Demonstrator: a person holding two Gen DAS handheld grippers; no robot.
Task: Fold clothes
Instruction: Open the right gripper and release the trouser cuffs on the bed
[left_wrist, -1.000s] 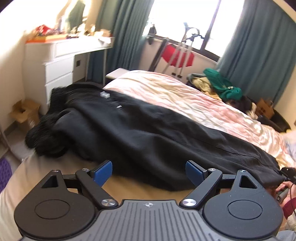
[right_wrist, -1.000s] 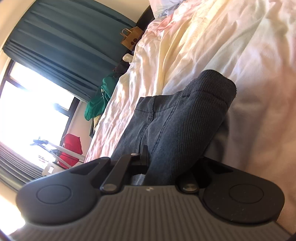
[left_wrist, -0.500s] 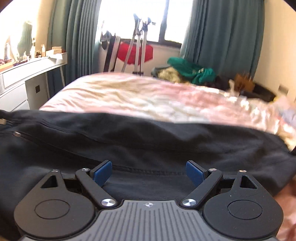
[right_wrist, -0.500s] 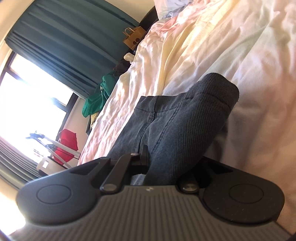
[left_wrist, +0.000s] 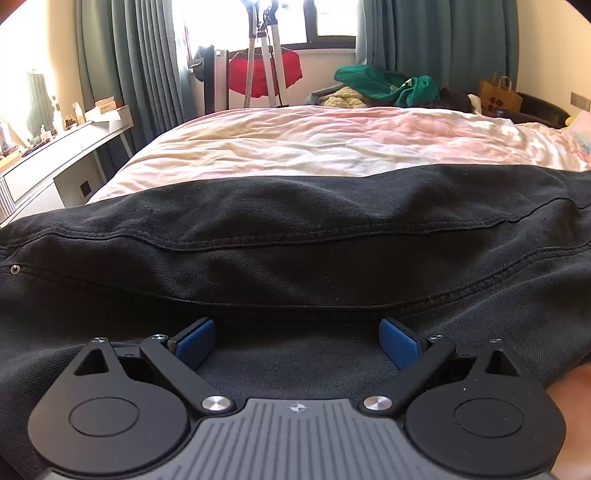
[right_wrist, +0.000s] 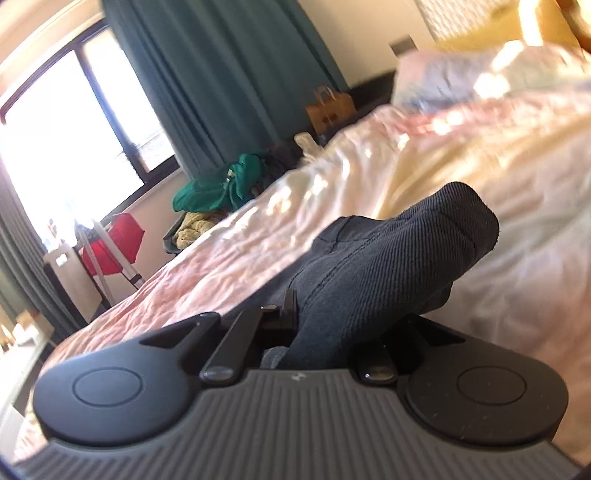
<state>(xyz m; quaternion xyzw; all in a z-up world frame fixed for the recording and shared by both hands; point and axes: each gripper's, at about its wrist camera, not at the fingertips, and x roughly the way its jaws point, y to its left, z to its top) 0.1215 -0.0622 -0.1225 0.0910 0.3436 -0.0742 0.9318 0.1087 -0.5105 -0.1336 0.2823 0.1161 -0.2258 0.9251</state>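
Black jeans (left_wrist: 295, 258) lie stretched across the near side of the bed, filling the left wrist view. My left gripper (left_wrist: 297, 341) is open, its blue pads (left_wrist: 195, 341) low over the denim, with cloth between and under them. My right gripper (right_wrist: 325, 317) is shut on a bunched end of the jeans (right_wrist: 388, 266), which stands up in a fold above the bedspread; its fingertips are hidden by the cloth.
The pink and cream bedspread (left_wrist: 332, 144) lies beyond the jeans. A heap of green and yellow clothes (left_wrist: 384, 86) sits at the far edge by the curtains. A white dresser (left_wrist: 55, 162) stands at left. A pillow (right_wrist: 461, 77) lies at the head.
My left gripper dropped from a high view down close over the jeans, still open. My right gripper turned and lifted a little, keeping its hold on the jeans end.
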